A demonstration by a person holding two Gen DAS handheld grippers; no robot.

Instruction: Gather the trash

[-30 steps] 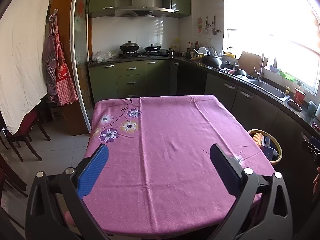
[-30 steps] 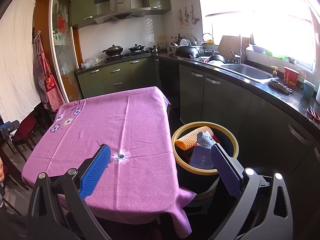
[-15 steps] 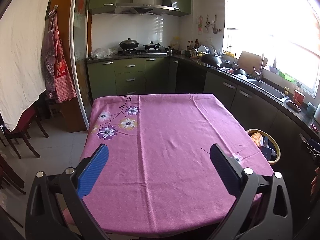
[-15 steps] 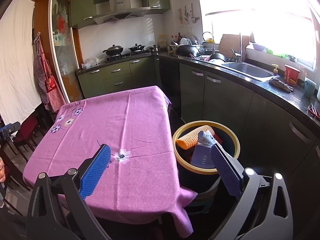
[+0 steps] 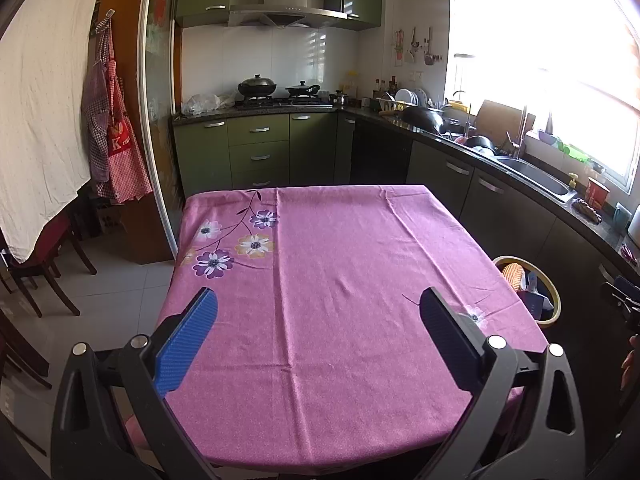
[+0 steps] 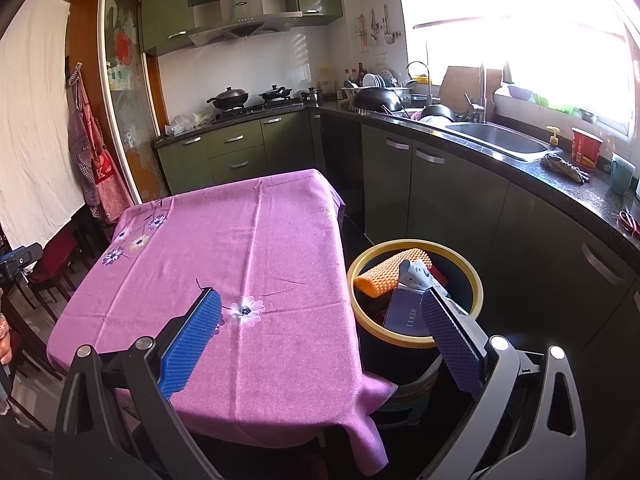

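Note:
A dark bin with a yellow rim (image 6: 476, 280) stands on the floor to the right of the table. It holds an orange textured roll (image 6: 384, 274), a purple box (image 6: 406, 314) and a crumpled white piece (image 6: 416, 272). The bin also shows in the left wrist view (image 5: 554, 300). My right gripper (image 6: 320, 330) is open and empty, held above the table's near right corner beside the bin. My left gripper (image 5: 318, 330) is open and empty above the near edge of the table with the purple flowered cloth (image 5: 340, 280).
Green kitchen cabinets (image 5: 256, 152) and a stove with pots (image 5: 276, 92) line the back wall. A counter with a sink (image 6: 496, 140) and dishes runs along the right. Chairs (image 5: 40, 264) stand at the left. An apron (image 5: 112, 140) hangs by the door frame.
Both grippers have drawn back and risen a little, so the table and bin sit slightly lower in view. Both jaws stay open.

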